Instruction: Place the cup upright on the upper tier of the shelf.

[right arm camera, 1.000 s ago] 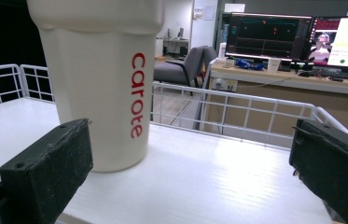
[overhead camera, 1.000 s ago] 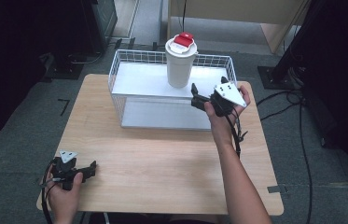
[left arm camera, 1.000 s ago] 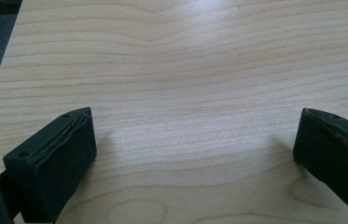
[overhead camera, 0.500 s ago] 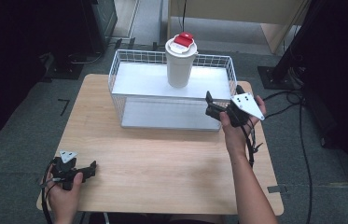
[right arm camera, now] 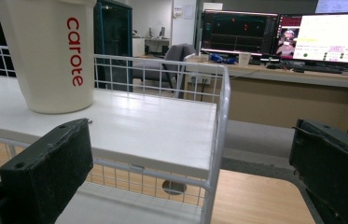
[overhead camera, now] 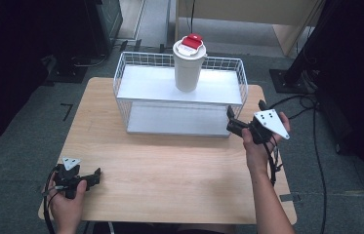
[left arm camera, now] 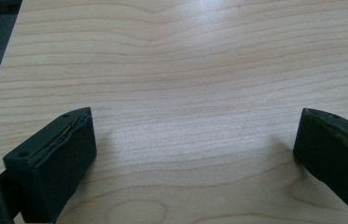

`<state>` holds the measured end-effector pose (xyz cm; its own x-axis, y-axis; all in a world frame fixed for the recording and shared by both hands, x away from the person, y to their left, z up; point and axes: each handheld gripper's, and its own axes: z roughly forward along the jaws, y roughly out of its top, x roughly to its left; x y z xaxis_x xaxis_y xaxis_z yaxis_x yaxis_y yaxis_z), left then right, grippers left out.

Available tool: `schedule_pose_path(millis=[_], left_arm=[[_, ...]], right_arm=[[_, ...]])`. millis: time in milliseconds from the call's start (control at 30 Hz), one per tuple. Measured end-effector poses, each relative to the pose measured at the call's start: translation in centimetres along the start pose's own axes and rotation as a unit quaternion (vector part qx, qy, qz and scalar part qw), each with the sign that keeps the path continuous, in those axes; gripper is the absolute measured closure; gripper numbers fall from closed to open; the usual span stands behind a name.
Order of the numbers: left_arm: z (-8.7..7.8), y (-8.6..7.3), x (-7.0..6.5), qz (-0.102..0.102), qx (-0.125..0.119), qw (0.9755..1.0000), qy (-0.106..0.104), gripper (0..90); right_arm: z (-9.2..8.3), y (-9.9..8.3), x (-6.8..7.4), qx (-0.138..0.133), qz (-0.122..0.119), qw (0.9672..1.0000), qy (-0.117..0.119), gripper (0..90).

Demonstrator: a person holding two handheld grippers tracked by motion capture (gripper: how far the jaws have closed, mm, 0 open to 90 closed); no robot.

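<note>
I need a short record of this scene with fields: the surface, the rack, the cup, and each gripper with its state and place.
surface: wooden table
rack: white wire rack with two shelves, at the far side of the table
cup: white cup with a red and white lid, upright on the top shelf, printed "carote"
left gripper: left gripper open, holds nothing, low over the near left corner
right gripper: right gripper open, holds nothing, beside the rack's right front corner, apart from the cup
</note>
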<state>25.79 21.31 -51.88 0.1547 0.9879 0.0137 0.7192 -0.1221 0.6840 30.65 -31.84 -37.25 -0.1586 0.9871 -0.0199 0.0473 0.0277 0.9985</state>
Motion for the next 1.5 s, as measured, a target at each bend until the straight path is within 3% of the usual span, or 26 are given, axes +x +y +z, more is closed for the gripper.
schedule_pose_path(millis=[1100,1500], left_arm=[[0.0,0.0,0.0,0.000,0.001,1.0000,-0.001,0.0],[0.0,0.0,0.0,-0.001,0.000,1.0000,-0.001,0.0]], right_arm=[[-6.1,-5.8,-4.9,0.038,0.021,0.9981,-0.043,0.0],[-8.0,-9.1,-6.1,0.073,0.028,0.9951,-0.061,0.0]])
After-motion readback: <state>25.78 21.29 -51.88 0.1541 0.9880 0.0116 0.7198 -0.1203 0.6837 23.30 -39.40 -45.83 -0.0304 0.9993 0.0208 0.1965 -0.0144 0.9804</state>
